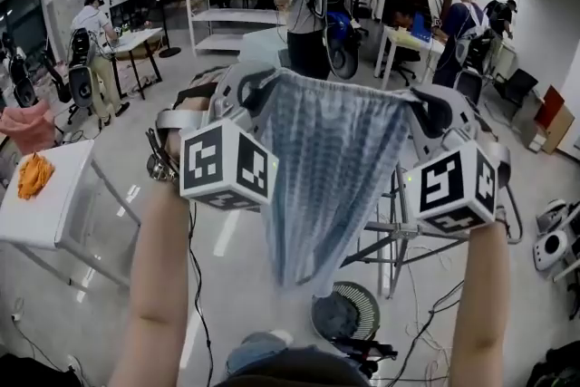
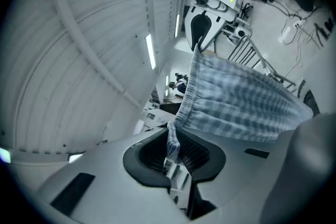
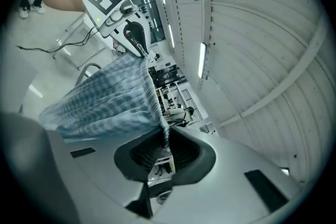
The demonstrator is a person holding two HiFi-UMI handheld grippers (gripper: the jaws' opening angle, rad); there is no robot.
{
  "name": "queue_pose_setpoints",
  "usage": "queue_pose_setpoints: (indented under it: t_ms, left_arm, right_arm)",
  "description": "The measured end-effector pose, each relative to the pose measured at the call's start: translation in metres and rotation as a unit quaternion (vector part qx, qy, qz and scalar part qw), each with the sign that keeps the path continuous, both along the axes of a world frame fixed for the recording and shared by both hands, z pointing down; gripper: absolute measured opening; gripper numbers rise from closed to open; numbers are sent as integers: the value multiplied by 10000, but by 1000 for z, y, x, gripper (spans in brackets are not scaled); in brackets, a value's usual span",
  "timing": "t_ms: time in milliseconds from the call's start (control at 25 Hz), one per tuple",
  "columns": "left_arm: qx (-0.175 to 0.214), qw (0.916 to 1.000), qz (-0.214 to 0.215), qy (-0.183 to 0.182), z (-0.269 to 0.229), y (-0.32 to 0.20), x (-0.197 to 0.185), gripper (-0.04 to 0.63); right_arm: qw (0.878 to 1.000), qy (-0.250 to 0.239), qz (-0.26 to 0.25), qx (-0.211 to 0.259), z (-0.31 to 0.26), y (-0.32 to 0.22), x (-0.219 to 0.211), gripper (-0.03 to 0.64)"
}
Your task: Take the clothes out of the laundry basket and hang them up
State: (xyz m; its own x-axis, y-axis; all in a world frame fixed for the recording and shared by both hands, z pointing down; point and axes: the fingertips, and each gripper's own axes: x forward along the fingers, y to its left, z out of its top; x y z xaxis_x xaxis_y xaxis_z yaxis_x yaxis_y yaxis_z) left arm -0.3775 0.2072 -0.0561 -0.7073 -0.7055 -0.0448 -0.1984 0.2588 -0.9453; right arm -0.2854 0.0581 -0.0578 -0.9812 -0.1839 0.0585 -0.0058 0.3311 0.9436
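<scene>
Jaws closed tight on both sides: left gripper (image 2: 172, 160) pinching the left end, right gripper (image 3: 160, 152) the right end, of the gathered waistband of a blue checked garment (image 1: 326, 168). Held up high, stretched between them, hanging free. Looks light, soft and limp. Best gripped at the thick waistband corners; thin cloth below probably slips.

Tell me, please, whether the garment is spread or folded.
Spread: the garment hangs stretched between left gripper and right gripper, each clamping its waistband.

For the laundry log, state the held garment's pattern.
The garment is blue-and-white check, clearest in the left gripper view.
</scene>
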Motion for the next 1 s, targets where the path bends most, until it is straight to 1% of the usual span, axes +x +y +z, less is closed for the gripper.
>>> queue_pose_setpoints:
  t_ms: [80,160,200,280,360,400,520,680,840,1000]
  left_arm:
    - [179,9980,-263,-555,-34,5,-6,38]
    - [341,9914,-550,-1138,-60,9,-7,38]
    - [400,9863,-703,-1437,-71,10,-6,38]
    - [406,9729,-1019,-2036,-91,10,-3,38]
    - [311,9597,-1252,-2498,-104,10,-3,38]
    - [284,9561,-1300,-2611,-108,10,-3,38]
    - [226,9504,-1341,-2798,-107,9,-5,38]
    - [44,9362,-1472,-3190,-104,11,-15,38]
    - [-193,9277,-1558,-3387,-106,7,-37,38]
    - [-391,9206,-1565,-3557,-114,5,-69,38]
  right_arm:
    - [9986,-397,41,335,-30,5,-7,37]
    - [9949,-802,96,597,-54,9,-9,37]
    - [9925,-987,138,714,-63,10,-9,37]
    - [9871,-1261,228,959,-80,9,-9,37]
    - [9834,-1360,274,1174,-90,8,-13,37]
    - [9825,-1367,273,1239,-92,8,-15,37]
    - [9813,-1348,244,1349,-90,9,-18,37]
    - [9779,-1263,266,1647,-85,10,-27,37]
    - [9761,-1155,245,1824,-86,7,-50,37]
    - [9697,-1125,351,2139,-102,7,-78,37]
